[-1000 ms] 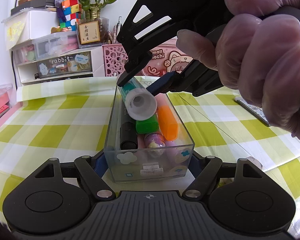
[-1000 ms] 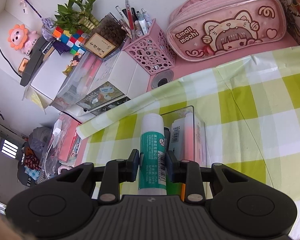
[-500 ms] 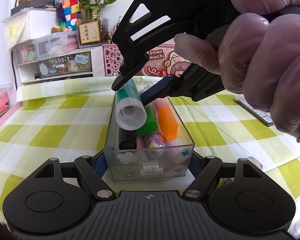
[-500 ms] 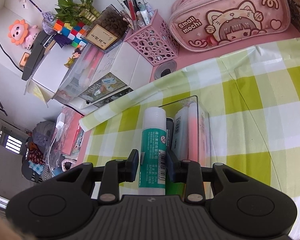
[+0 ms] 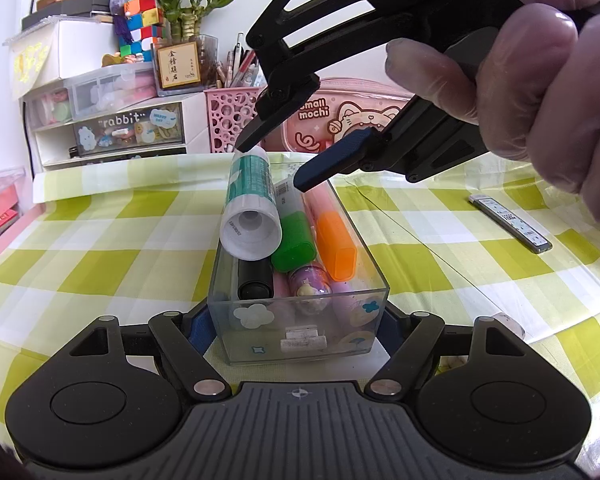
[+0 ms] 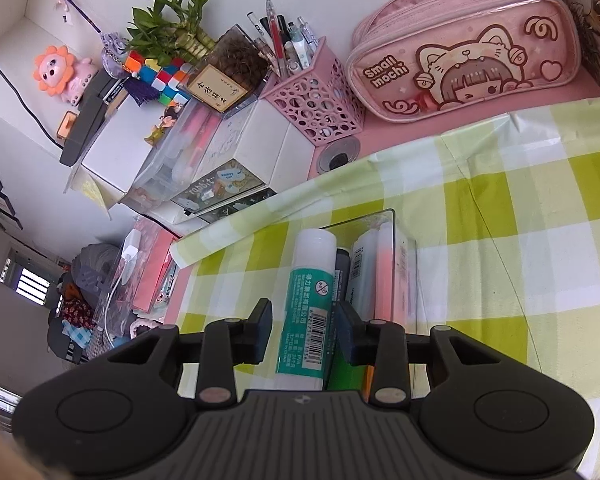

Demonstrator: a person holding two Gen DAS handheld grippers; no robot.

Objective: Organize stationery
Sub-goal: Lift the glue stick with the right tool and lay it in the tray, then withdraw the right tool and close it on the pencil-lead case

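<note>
Many pens fill the clear box, held by the left tool. One refill case waits on the table.

Right view: the right tool is spread apart beside the glue stick, lying on top.

Each gripper was built of matte black plastic. On the left gripper a ribbed grey-black housing carried a small compass-like mark behind the fingers, flanked by two round black discs and two silver screws at the linkage pivots. Dark blue pads were fitted inside the fingers. The right gripper was made alike, with blue-padded fingers and silver pivot screws. Behind them, the right hand was covered by a thin, translucent pinkish glove.
</note>
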